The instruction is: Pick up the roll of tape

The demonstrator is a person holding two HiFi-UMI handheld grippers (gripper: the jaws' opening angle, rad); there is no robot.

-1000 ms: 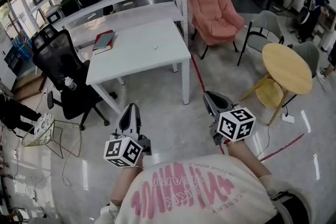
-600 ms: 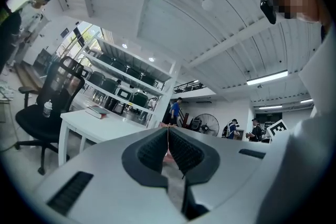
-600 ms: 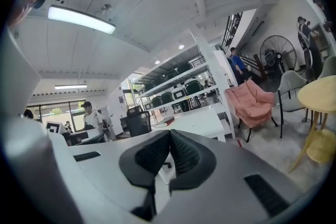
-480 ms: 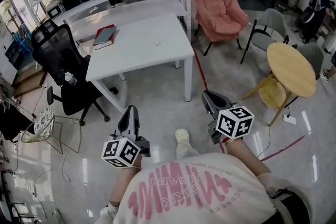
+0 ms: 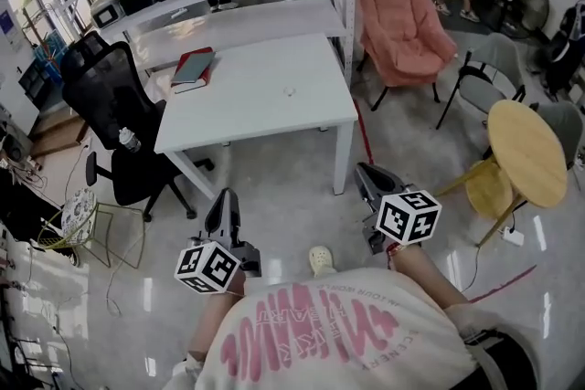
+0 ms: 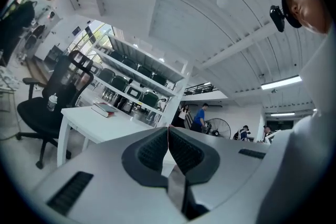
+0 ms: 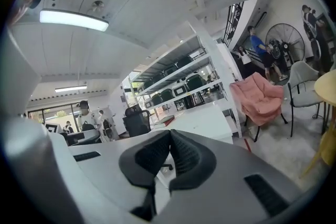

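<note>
Well, the person has stepped nearer the white table [image 5: 239,110], left gripper [image 5: 225,195] and right gripper [image 5: 365,171] both clenched empty, so what is likely the roll of tape [image 5: 290,90], a pale speck nearer its right edge, is closer but not yet within reach.

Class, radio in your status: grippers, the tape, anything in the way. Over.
Left gripper shut, empty; right gripper shut, empty. Small white item on white table, possibly the tape, not yet reached. Nothing seen blocking approach.
</note>
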